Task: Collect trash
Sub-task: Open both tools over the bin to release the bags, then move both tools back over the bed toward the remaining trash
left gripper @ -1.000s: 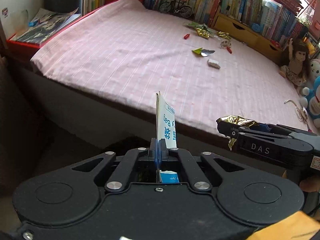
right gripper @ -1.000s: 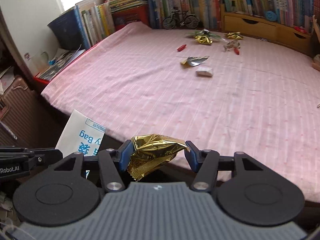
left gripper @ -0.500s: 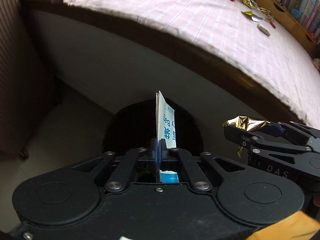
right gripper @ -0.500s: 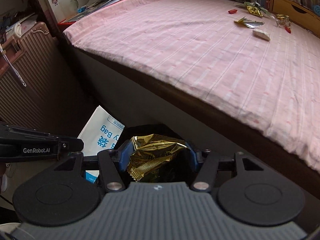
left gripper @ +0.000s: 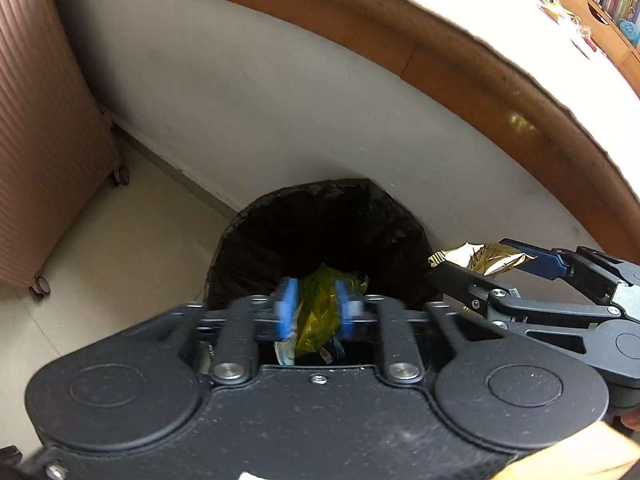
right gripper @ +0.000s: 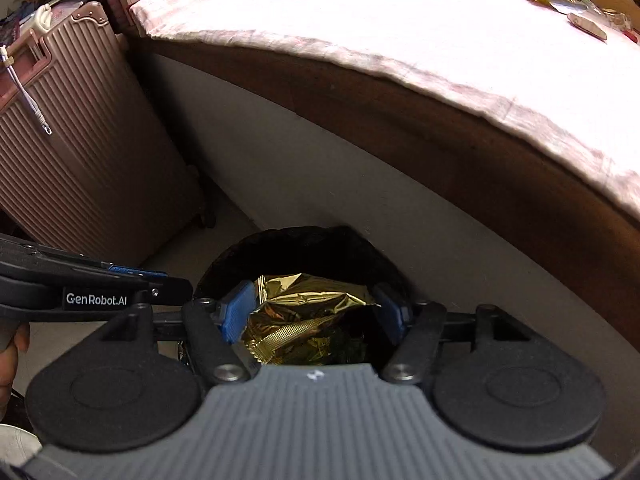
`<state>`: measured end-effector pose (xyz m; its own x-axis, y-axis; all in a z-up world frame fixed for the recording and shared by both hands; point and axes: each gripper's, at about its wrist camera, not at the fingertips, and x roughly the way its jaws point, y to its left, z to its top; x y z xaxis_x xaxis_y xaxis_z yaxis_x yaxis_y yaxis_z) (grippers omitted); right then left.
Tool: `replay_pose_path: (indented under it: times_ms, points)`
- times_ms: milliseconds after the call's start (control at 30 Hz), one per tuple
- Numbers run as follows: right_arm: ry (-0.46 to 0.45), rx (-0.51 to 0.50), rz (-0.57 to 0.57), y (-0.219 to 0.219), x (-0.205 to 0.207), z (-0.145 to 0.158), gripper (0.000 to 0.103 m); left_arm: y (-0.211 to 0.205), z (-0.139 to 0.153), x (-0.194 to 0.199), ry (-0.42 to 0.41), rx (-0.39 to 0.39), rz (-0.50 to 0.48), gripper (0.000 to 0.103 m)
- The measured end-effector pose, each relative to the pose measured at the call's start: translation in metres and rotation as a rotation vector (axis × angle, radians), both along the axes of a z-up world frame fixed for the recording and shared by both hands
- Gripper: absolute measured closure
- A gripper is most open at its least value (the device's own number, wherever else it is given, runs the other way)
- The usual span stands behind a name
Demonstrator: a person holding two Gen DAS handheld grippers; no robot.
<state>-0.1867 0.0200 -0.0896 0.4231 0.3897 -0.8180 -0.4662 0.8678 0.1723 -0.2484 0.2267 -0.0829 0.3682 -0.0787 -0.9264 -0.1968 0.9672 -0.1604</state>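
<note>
Black bin liner [left gripper: 320, 232] is seen on the floor against the bed [right gripper: 400, 40], both tongs over its mouth. Right tongs [right gripper: 316, 312] are opening, gold foil wrapper [right gripper: 304, 312] still between; it could snag or be dropped outside. Left tongs [left gripper: 316, 308] are opening, nothing gripped.

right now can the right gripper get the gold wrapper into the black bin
Probably yes. The right gripper hangs right over the mouth of the black bin, its jaws opening around the gold wrapper. Nothing lies between them; the left gripper is off to the side.
</note>
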Motion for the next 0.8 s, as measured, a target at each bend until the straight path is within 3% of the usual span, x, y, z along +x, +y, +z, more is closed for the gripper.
replay_pose_path:
  times_ms: [200, 367, 467, 600, 800]
  points:
    - [-0.008, -0.016, -0.008, -0.001, -0.002, 0.027, 0.024, -0.001, 0.035, 0.002, -0.011, 0.04, 0.002, 0.06]
    - [-0.023, -0.027, -0.052, -0.012, -0.004, 0.076, 0.023, -0.008, 0.088, 0.006, -0.049, 0.049, -0.025, 0.053]
    - [-0.051, -0.031, -0.093, -0.025, -0.005, 0.115, 0.023, -0.014, 0.13, 0.013, -0.105, 0.044, -0.05, 0.043]
    - [-0.132, -0.025, -0.181, -0.05, 0.002, 0.169, 0.021, -0.031, 0.178, 0.033, -0.238, 0.049, -0.101, 0.016]
    - [-0.288, -0.012, -0.316, -0.1, 0.04, 0.234, 0.018, -0.07, 0.241, 0.079, -0.379, 0.022, -0.153, 0.015]
